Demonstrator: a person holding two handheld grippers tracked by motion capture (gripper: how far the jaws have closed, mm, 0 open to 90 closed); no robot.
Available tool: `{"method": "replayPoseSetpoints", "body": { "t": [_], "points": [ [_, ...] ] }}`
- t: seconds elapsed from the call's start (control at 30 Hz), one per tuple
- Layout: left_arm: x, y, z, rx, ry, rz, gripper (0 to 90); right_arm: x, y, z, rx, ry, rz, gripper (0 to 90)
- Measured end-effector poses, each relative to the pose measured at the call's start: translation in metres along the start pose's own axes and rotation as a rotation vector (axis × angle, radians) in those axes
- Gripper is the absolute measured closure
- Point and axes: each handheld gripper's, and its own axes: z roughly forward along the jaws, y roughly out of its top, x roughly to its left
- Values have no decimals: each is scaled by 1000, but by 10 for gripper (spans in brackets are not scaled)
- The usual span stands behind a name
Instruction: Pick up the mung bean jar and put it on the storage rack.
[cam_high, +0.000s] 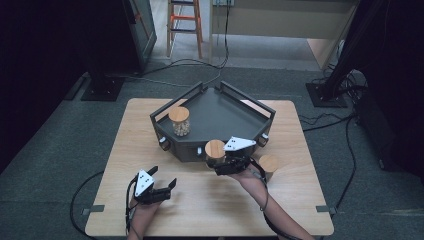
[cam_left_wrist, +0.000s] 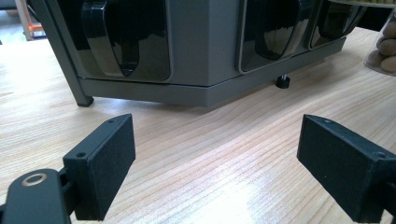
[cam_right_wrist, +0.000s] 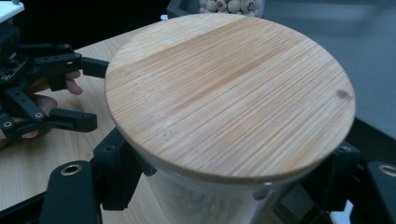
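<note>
My right gripper (cam_high: 222, 162) is shut on a glass jar with a round wooden lid (cam_high: 215, 149), just in front of the dark grey tray (cam_high: 220, 90). In the right gripper view the lid (cam_right_wrist: 229, 93) sits close up, with the black pads (cam_right_wrist: 116, 172) pressed on the glass below it on both sides. I cannot tell whether this jar rests on the table. A second lidded jar (cam_high: 179, 120) of pale round pieces stands inside the tray at its left. A third jar (cam_high: 268, 165) stands on the table right of my right hand. My left gripper (cam_high: 164, 178) stands open over bare wood (cam_left_wrist: 215, 168).
The tray's front wall (cam_left_wrist: 201, 46) with dark recessed handles rises just beyond the left gripper. A jar's glass side (cam_left_wrist: 385, 46) shows at that view's right edge. The left gripper (cam_right_wrist: 91, 93) also lies at the left of the right gripper view. Cables and stands surround the table.
</note>
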Motion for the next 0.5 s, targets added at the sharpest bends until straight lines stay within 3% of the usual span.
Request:
{"method": "replayPoseSetpoints", "body": {
  "t": [0.33, 0.5],
  "points": [
    [1, 0, 0, -2, 1, -11, 114, -1, 6, -4, 1, -7, -2, 253],
    [-1, 1, 1, 6, 3, 4, 114, -4, 8, -6, -2, -10, 1, 253]
  ]
}}
